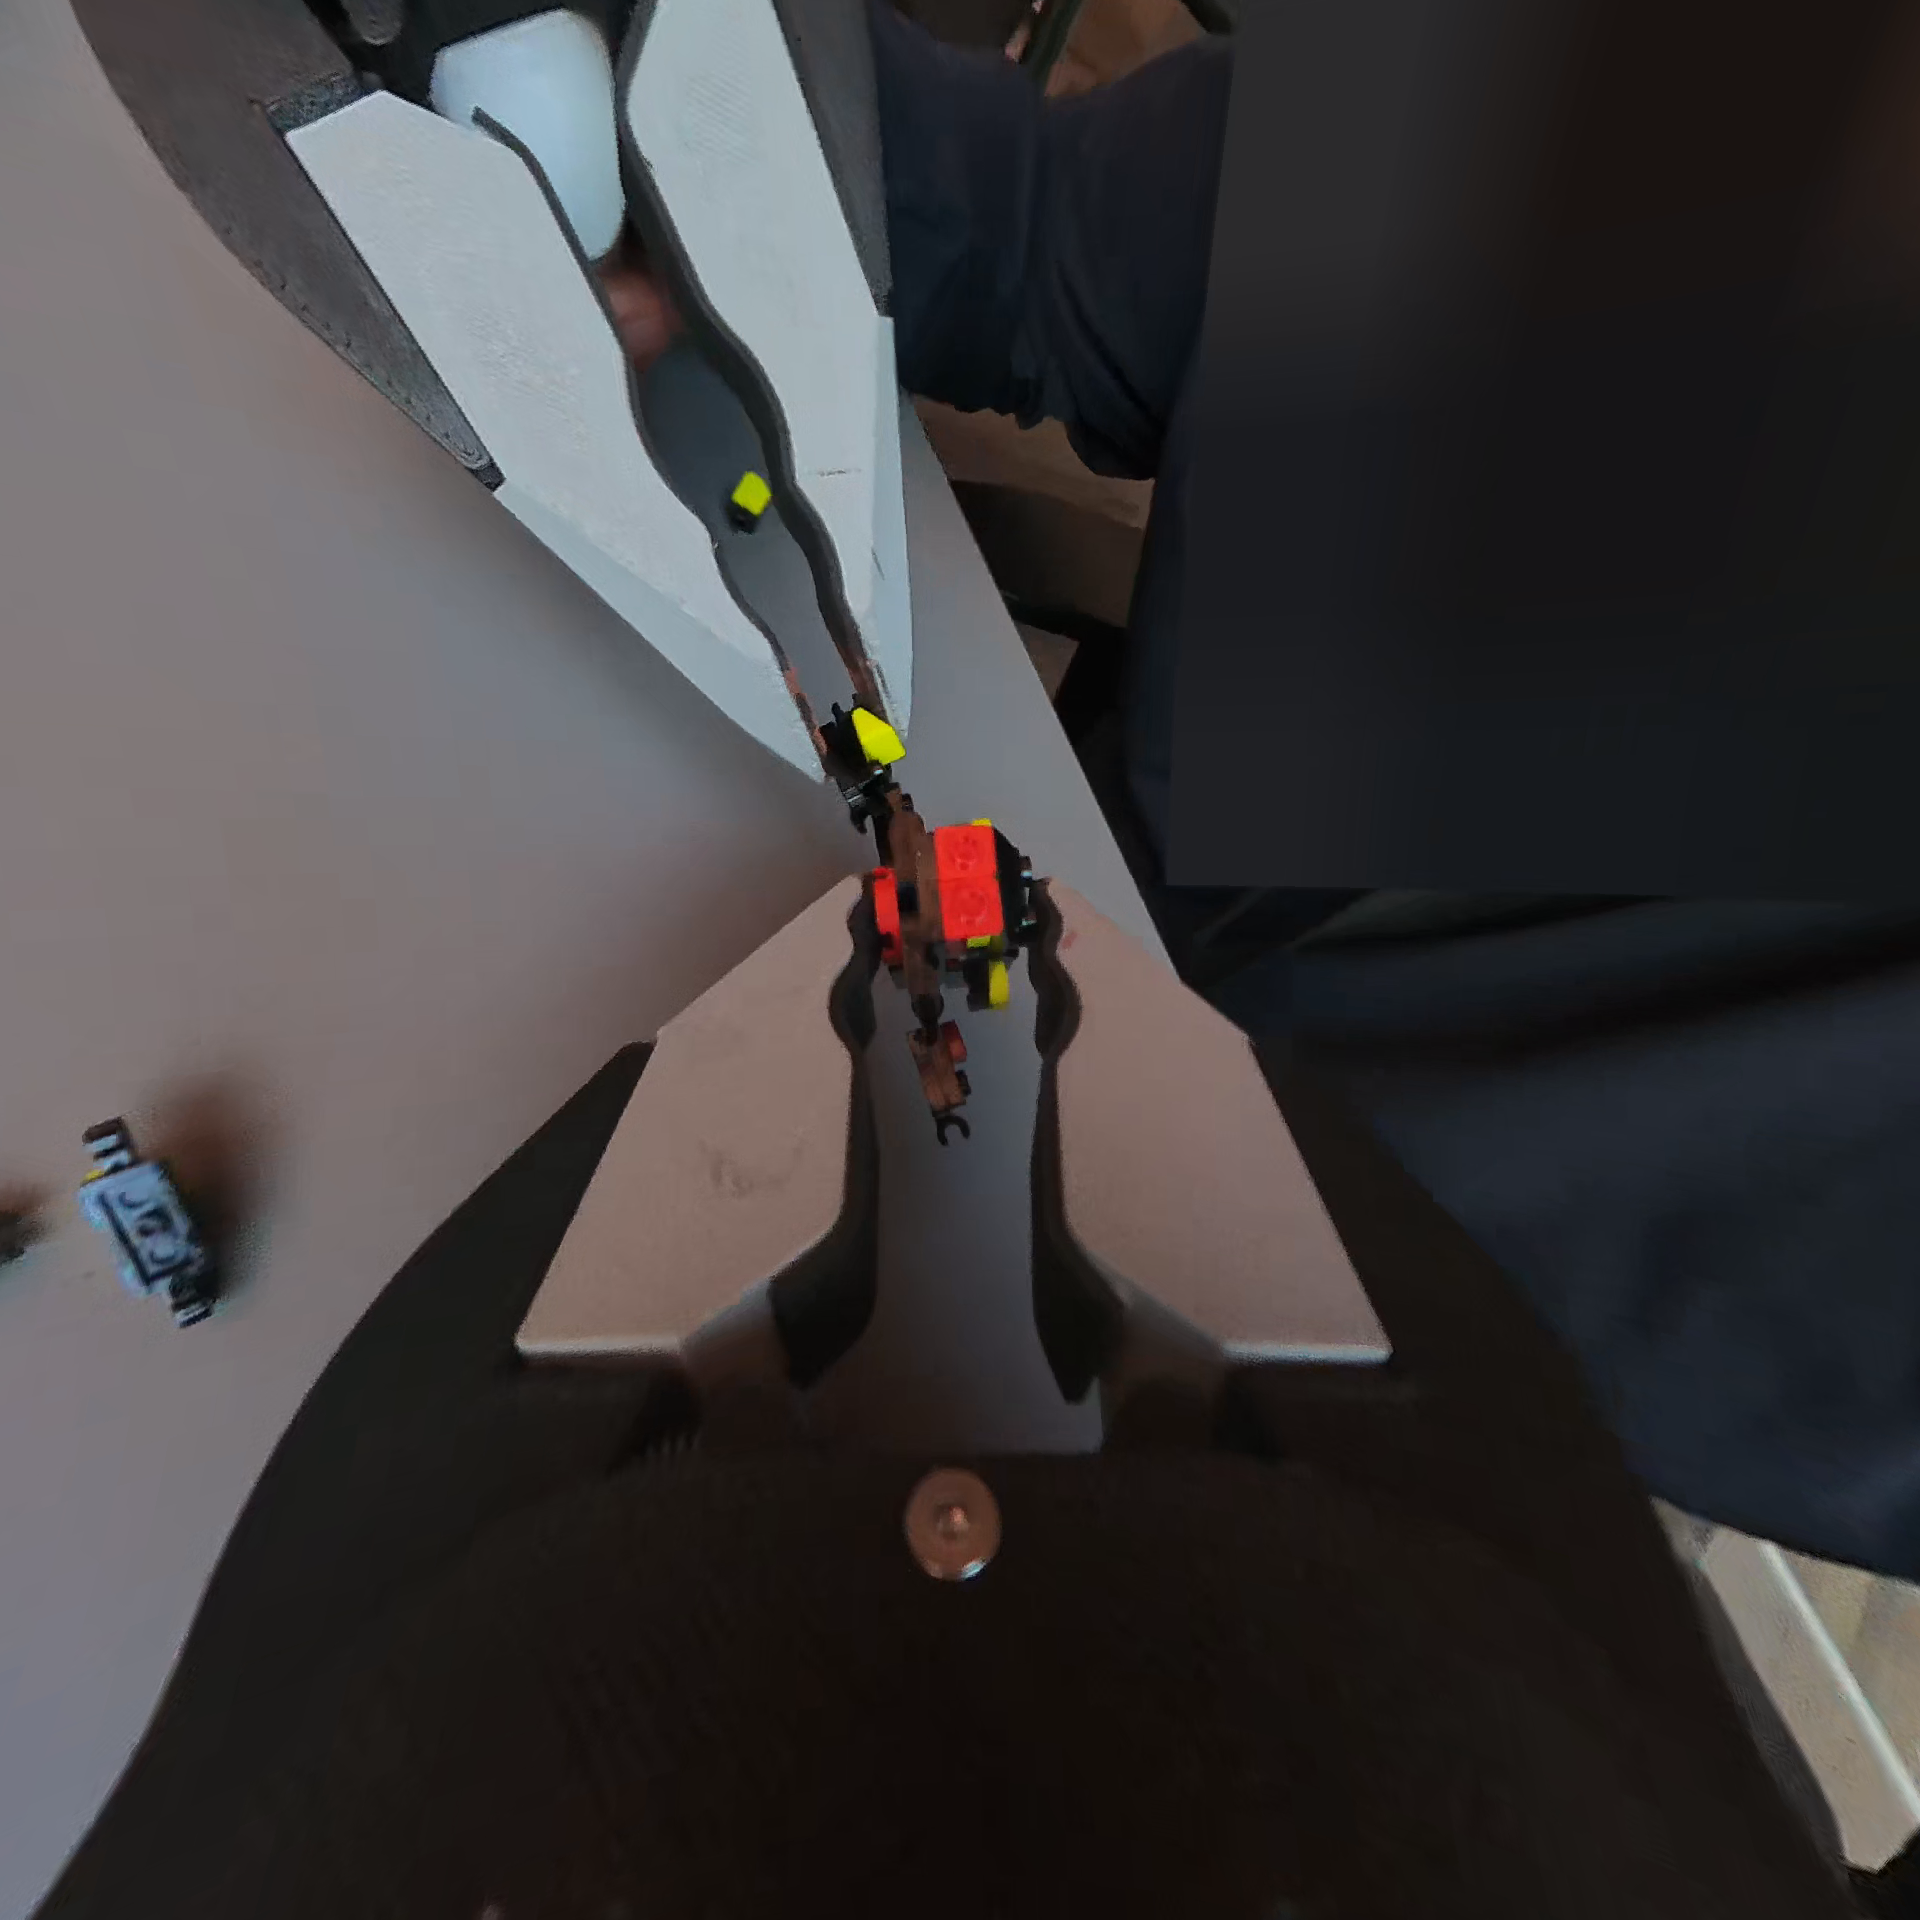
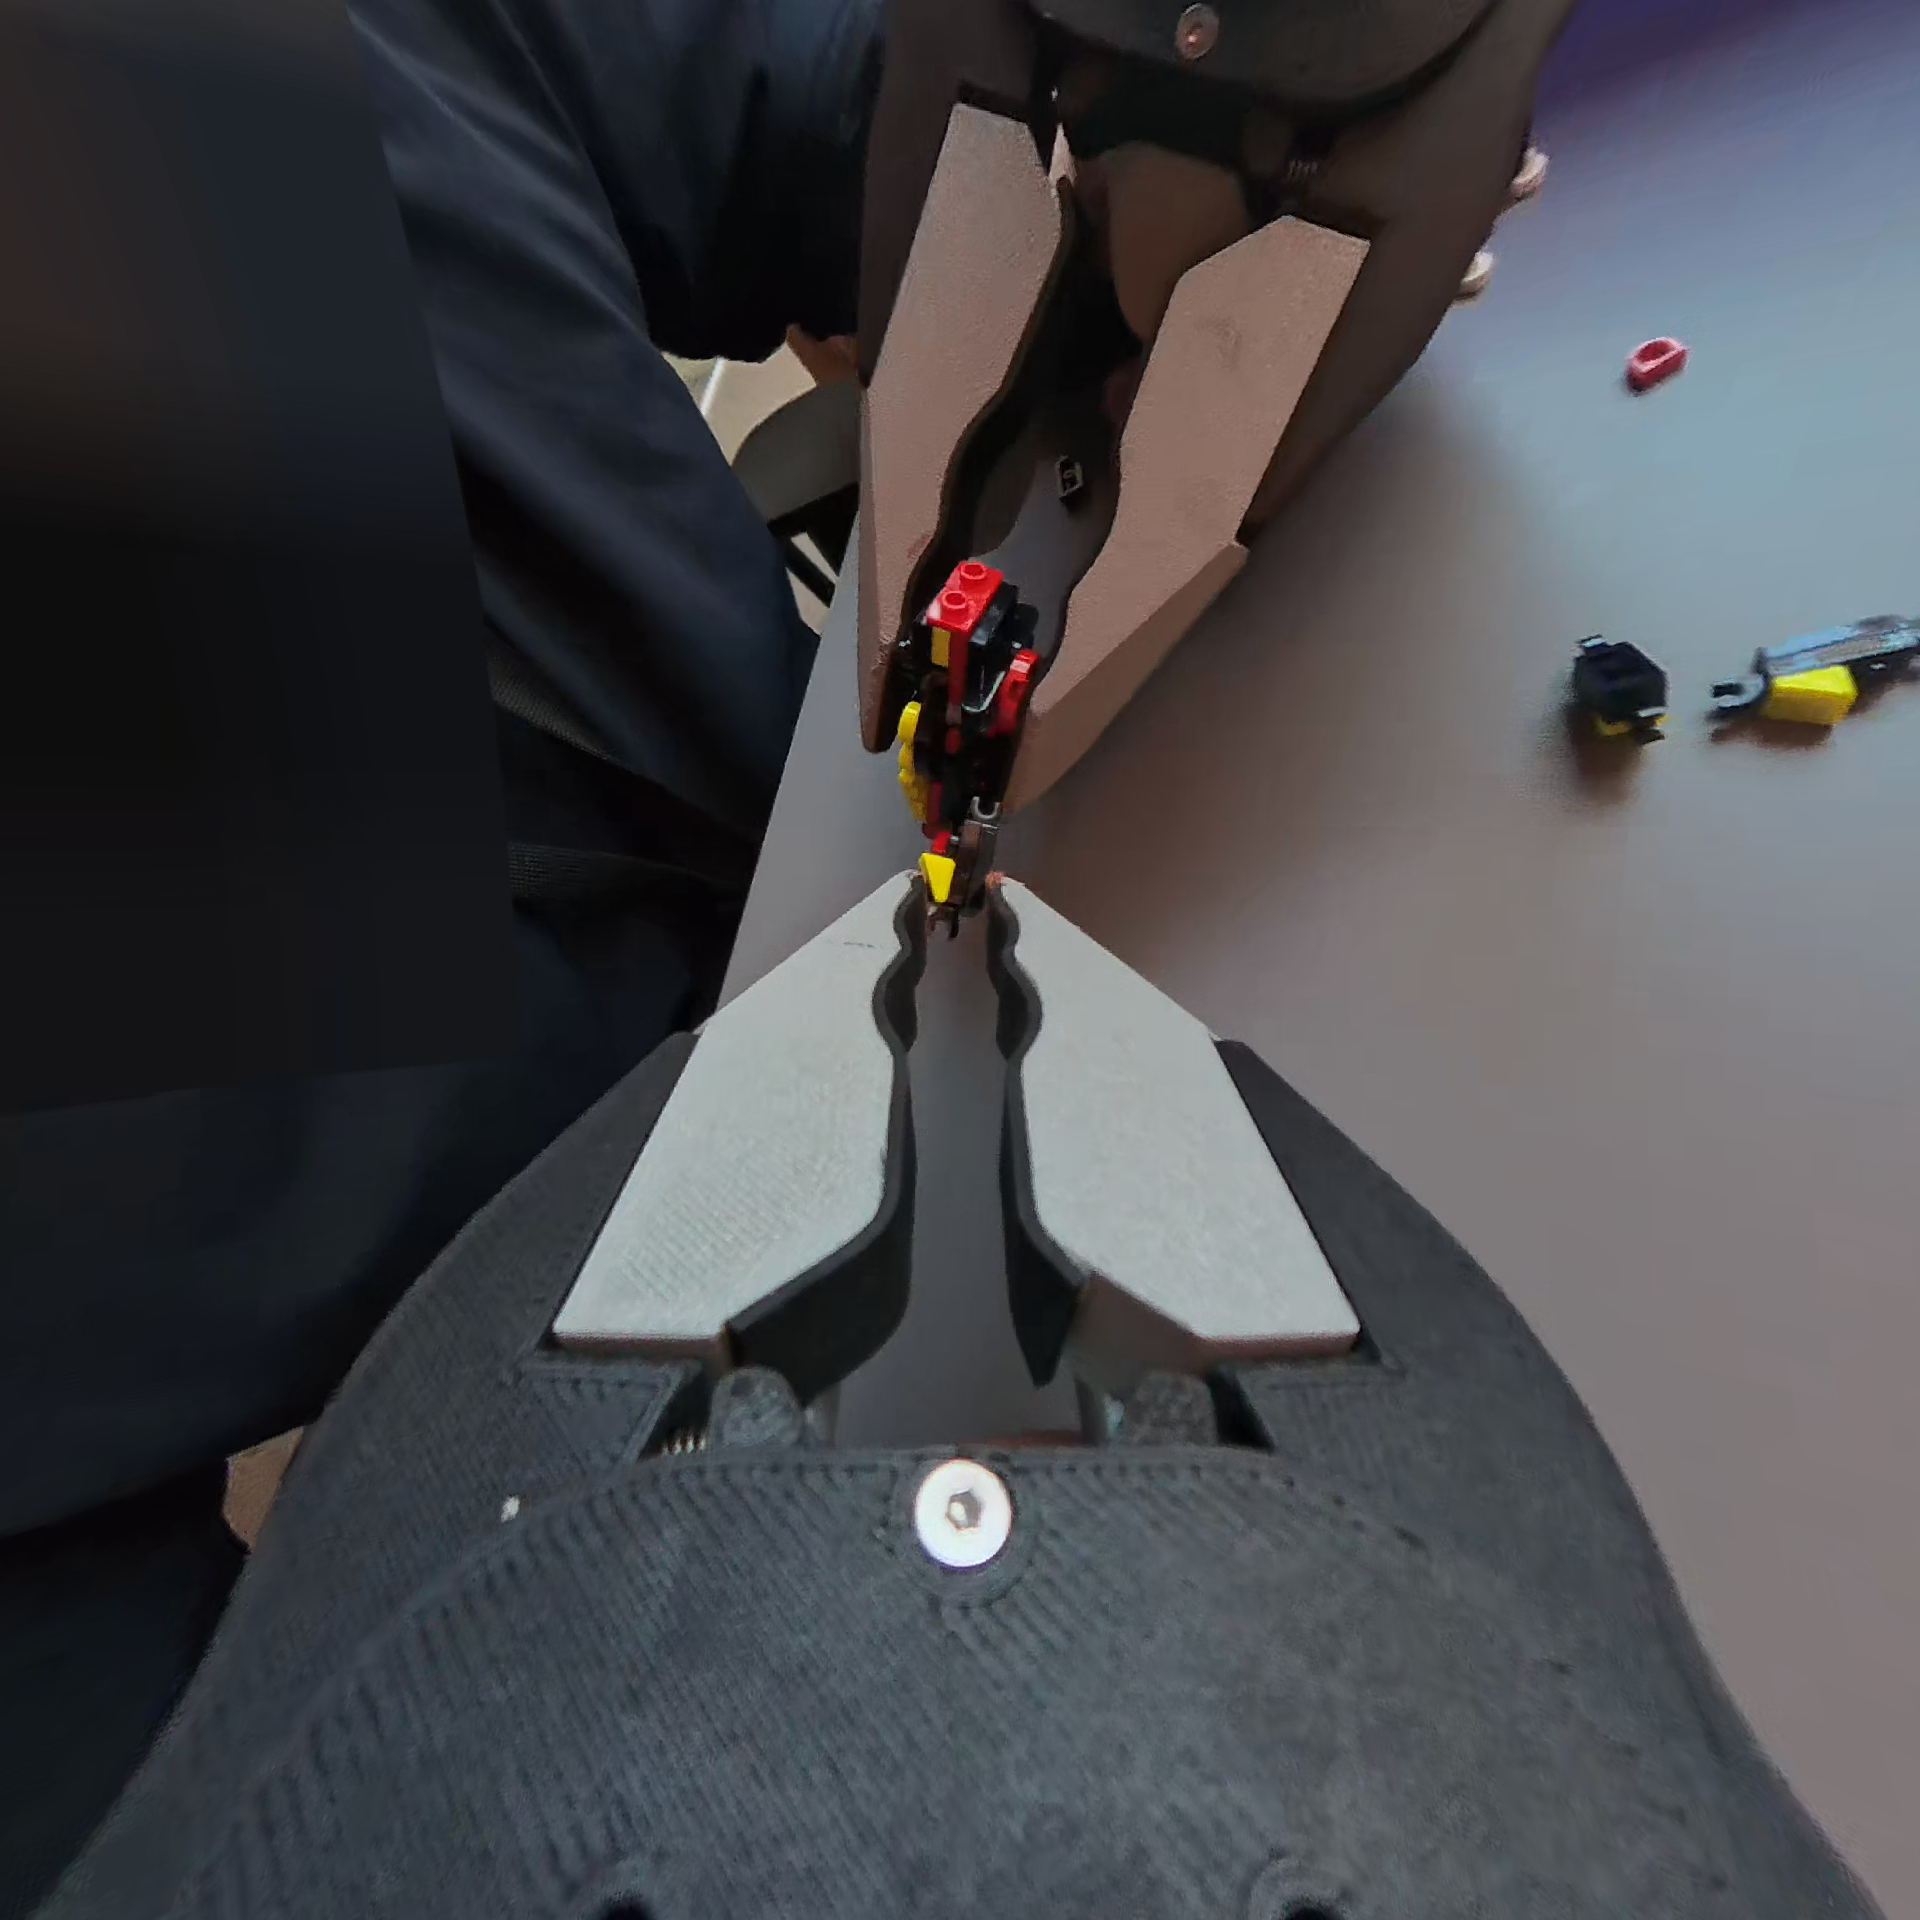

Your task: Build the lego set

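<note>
The lego model (image 1: 951, 914) was a small, half-built figure of red, black, brown and yellow bricks, held up off the table near its edge. Two red studded bricks sat side by side on its body, with a round yellow piece low on one side and a thin brown limb ending in a black clip hanging from it. At its other end a yellow wedge piece (image 2: 938, 876) capped a narrow brown and black arm. Loose parts lay apart on the table: a grey and black sub-assembly (image 1: 151, 1226), a black and yellow chunk (image 2: 1619, 688), a yellow and grey piece (image 2: 1813, 681), a small red piece (image 2: 1655, 363) and a single yellow brick (image 1: 750, 495).
</note>
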The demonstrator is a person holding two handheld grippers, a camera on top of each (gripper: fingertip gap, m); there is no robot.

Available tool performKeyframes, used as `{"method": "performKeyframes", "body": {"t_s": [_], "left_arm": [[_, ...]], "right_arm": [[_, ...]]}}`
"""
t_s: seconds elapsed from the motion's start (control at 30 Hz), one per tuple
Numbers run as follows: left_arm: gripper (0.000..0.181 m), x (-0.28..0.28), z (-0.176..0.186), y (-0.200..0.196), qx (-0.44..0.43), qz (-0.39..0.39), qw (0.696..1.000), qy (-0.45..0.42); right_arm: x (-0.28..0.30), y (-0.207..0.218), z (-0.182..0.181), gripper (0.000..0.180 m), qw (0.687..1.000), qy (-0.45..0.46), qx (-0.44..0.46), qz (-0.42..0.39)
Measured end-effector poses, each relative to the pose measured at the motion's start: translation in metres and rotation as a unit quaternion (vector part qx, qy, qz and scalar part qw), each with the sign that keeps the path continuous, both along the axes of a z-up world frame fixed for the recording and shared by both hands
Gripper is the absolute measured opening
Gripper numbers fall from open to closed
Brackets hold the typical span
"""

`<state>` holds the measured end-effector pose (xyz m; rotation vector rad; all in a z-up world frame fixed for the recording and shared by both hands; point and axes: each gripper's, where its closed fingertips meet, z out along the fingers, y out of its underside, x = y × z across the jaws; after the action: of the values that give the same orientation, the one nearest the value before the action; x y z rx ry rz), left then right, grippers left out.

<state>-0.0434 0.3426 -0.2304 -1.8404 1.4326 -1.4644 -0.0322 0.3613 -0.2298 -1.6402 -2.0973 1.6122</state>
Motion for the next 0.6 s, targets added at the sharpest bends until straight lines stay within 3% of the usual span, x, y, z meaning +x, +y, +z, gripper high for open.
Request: {"method": "performKeyframes", "body": {"t_s": [0.23,0.6], "left_arm": [[0.024,0.002,0.007,-0.004,0.024,-0.019,0.999,-0.022],[0.024,0.006,-0.006,0.0,-0.027,-0.011,0.999,0.017]], "right_arm": [[0.003,-0.014,0.001,0.008,1.0,0.001,0.017,0.021],[0.002,-0.01,-0.002,0.008,0.999,0.0,0.047,0.009]]}}
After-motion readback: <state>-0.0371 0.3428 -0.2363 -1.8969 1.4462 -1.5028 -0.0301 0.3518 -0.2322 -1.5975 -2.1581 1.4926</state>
